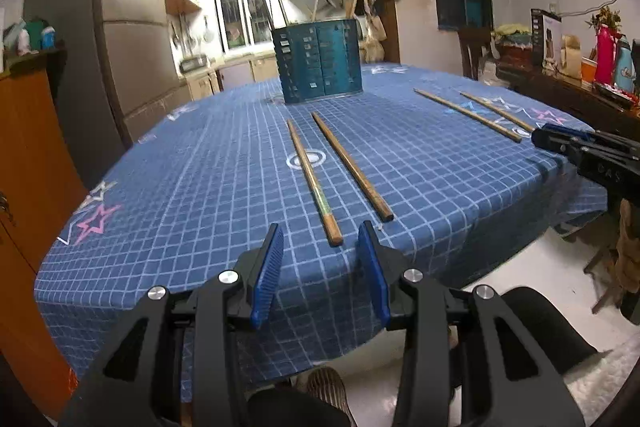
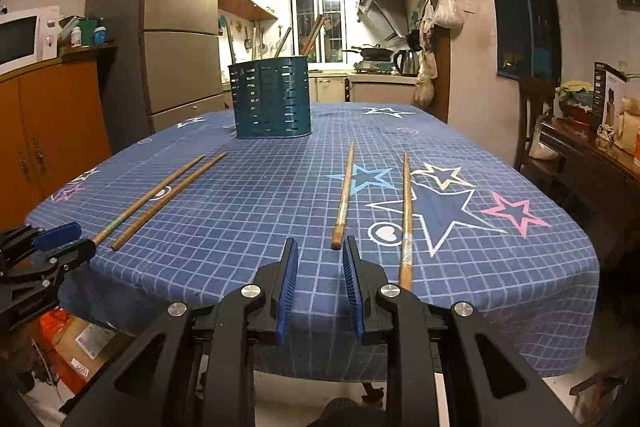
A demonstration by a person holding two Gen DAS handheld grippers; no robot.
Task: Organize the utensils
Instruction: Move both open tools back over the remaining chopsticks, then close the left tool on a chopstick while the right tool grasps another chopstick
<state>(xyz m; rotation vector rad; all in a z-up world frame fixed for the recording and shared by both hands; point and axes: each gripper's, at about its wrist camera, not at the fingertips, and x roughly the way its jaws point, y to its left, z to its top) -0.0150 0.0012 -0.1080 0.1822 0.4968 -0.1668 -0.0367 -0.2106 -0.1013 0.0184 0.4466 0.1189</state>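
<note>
Blue grid tablecloth (image 2: pixel 256 195) with star prints covers the table. Grey fridge (image 2: pixel 176 19) stands beyond its far left corner; white microwave (image 2: pixel 24 37) on orange cabinet (image 2: pixel 56 123) further left. Kettle (image 2: pixel 407 63) on the kitchen counter behind. Pink thermos (image 1: pixel 606 55) on sideboard at right.

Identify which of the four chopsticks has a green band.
The leftmost chopstick: it has a green band near its thick end, just ahead of the left gripper. The other three are plain wood or pale-worn.

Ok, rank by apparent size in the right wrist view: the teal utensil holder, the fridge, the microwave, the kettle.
1. fridge
2. teal utensil holder
3. microwave, partly cut off at the edge, so unsure against the holder, which stands nearer
4. kettle
</note>
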